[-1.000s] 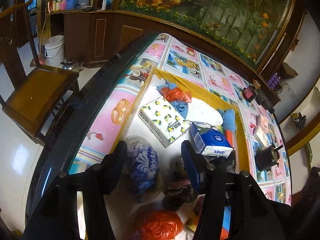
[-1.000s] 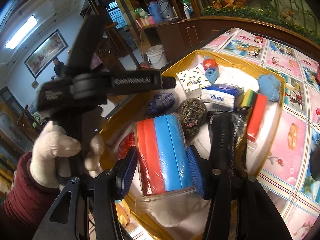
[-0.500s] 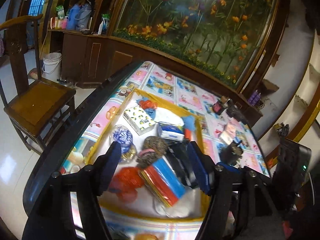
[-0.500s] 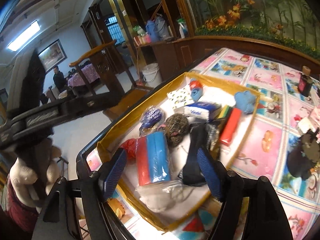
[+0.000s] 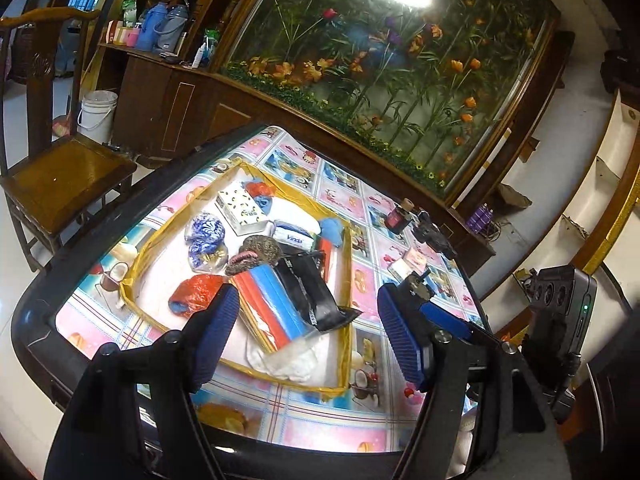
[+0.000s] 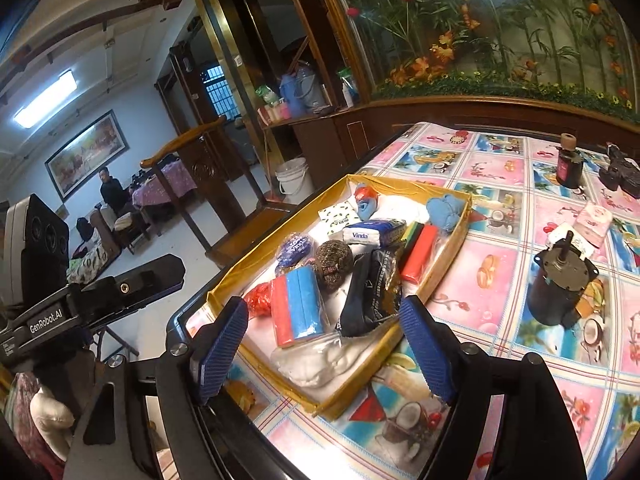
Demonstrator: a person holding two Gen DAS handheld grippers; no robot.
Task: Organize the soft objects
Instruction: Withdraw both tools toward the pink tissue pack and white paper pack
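A gold-rimmed tray on the table holds soft things: a red and blue sponge pack, a black packet, a steel scourer, Vinda tissue packs, a red bag, a blue cloth. My left gripper is open and empty, high above the tray's near edge. My right gripper is open and empty, also raised over the tray's near end.
On the patterned tablecloth right of the tray stand a black motor, a small dark bottle and a pink pack. A wooden chair and a white bucket stand left of the table. The left gripper's body is at far left.
Both grippers have risen and drawn back from the tray. The right gripper let go of the red and blue sponge pack, which now lies in the tray.
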